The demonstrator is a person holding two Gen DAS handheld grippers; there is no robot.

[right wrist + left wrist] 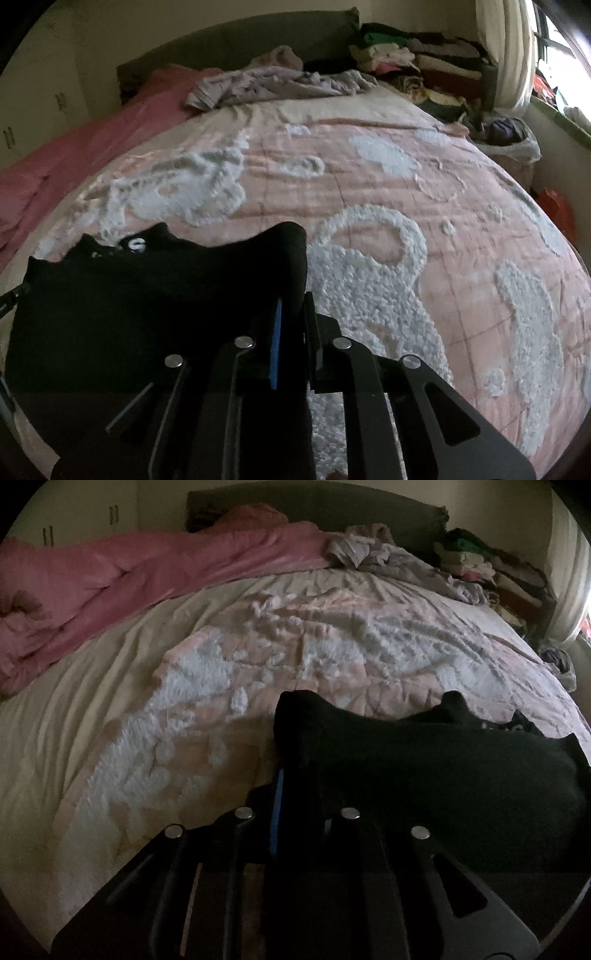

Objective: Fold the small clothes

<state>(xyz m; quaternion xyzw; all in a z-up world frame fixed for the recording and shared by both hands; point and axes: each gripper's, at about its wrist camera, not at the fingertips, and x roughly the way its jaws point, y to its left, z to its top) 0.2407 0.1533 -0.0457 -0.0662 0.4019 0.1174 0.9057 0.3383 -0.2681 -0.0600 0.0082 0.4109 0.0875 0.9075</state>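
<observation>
A black garment (424, 760) with white lettering (136, 244) is held up between both grippers above a pink bedspread with white tufted patterns (369, 206). My left gripper (295, 764) is shut on the garment's left corner. My right gripper (293, 295) is shut on its right corner (288, 251). The cloth stretches between them and hides the fingertips. The garment's lower part is hidden behind the gripper bodies.
A rolled pink duvet (110, 587) lies along the bed's left side. A crumpled grey garment (273, 86) lies near the headboard. Stacked folded clothes (406, 55) sit at the back right. A basket (509, 147) and a window (561, 55) are at the right.
</observation>
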